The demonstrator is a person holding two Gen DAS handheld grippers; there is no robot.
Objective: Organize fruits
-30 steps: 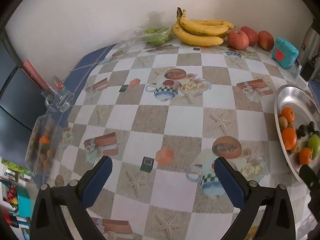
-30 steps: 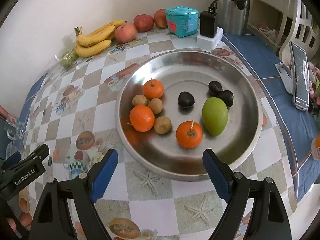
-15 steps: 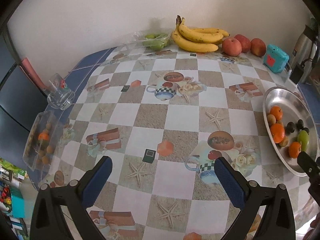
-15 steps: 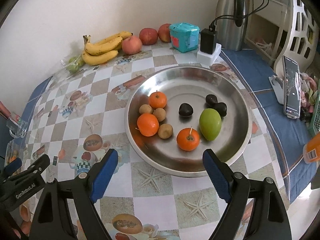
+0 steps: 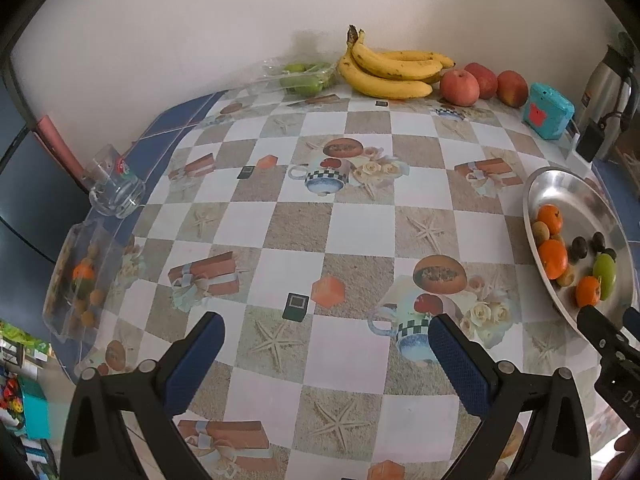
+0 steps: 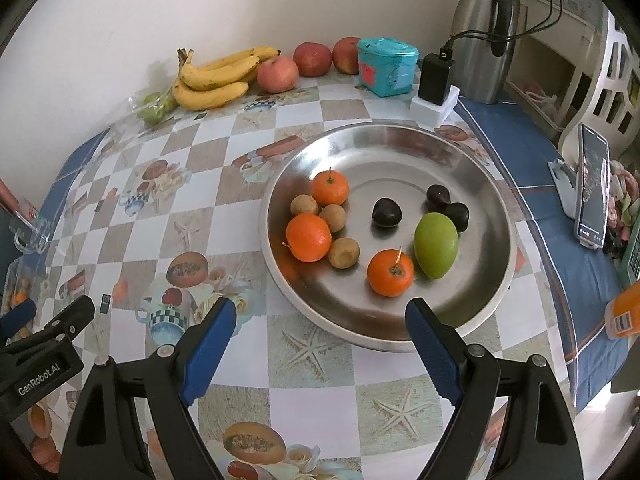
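A steel tray (image 6: 400, 148) holds three oranges (image 6: 309, 237), a green mango (image 6: 436, 245), three small brown fruits (image 6: 344, 253) and three dark fruits (image 6: 386, 213). It also shows in the left wrist view (image 5: 560, 184). My right gripper (image 6: 320, 328) is open and empty, above the tray's near rim. My left gripper (image 5: 326, 340) is open and empty over the checked tablecloth, left of the tray. Bananas (image 5: 390, 68), three apples (image 5: 460, 87) and bagged green fruit (image 5: 306, 75) lie along the far wall.
A teal box (image 6: 386, 66), a charger on a white block (image 6: 434, 94) and a steel kettle (image 6: 484, 36) stand behind the tray. A phone on a stand (image 6: 592, 188) is at the right. A glass mug (image 5: 116, 188) and a clear fruit box (image 5: 78, 280) sit at the left table edge.
Both grippers have pulled back and risen, so more of the table and tray shows. Both stay open. No fruit has moved.
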